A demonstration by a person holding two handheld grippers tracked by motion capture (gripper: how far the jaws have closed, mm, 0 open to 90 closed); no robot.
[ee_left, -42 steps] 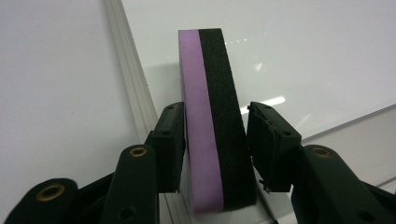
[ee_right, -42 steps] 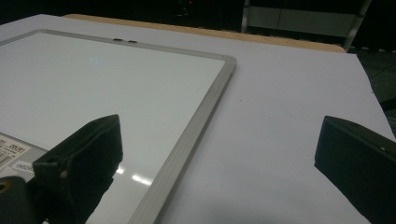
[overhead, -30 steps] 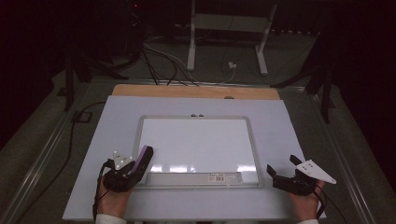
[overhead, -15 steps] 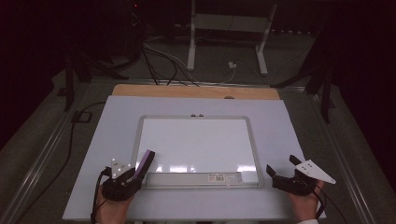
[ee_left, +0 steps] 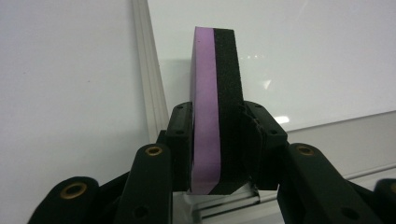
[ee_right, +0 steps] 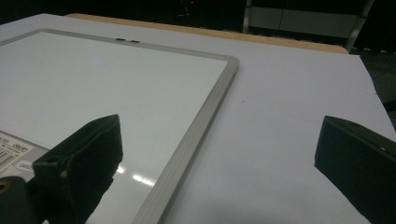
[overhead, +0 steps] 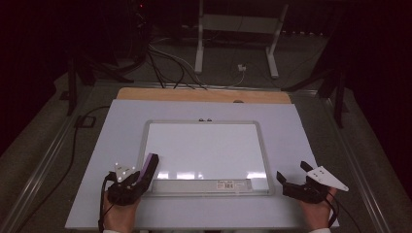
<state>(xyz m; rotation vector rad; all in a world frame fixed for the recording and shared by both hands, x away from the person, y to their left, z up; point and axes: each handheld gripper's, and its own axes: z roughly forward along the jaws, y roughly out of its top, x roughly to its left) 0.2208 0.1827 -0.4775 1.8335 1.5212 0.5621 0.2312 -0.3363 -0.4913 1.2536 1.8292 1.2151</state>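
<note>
Purple-and-black foam eraser [ee_left: 215,107] clenched between the jaws of the left gripper [overhead: 138,177], standing on edge, purple layer on the left and black layer on the right in the left gripper view. Sticks out well past the jaw tips, over the near-left corner of the whiteboard [overhead: 206,150]. Board's grey left frame edge [ee_left: 152,93] running just left of the eraser in that view; near frame rail passing under the jaws. Cannot tell whether eraser touches the board surface.

Right gripper [overhead: 295,180] released, jaws spread wide, sitting just off the board's near-right corner on the pale table sheet [overhead: 121,126]. From its own view: left jaw over the board's near edge by the barcode label [ee_right: 11,149], right jaw out over bare sheet, board's right frame edge [ee_right: 205,116] running away between the two jaws.

Board surface blank white ahead of both grippers, open room across its full width. Two small clips [overhead: 205,119] at the far frame edge. Bare sheet strips flanking the board left and right, wooden tabletop edge [overhead: 204,95] beyond the sheet. Cables [overhead: 165,63] and a white stand [overhead: 233,29] on the floor past the table.
</note>
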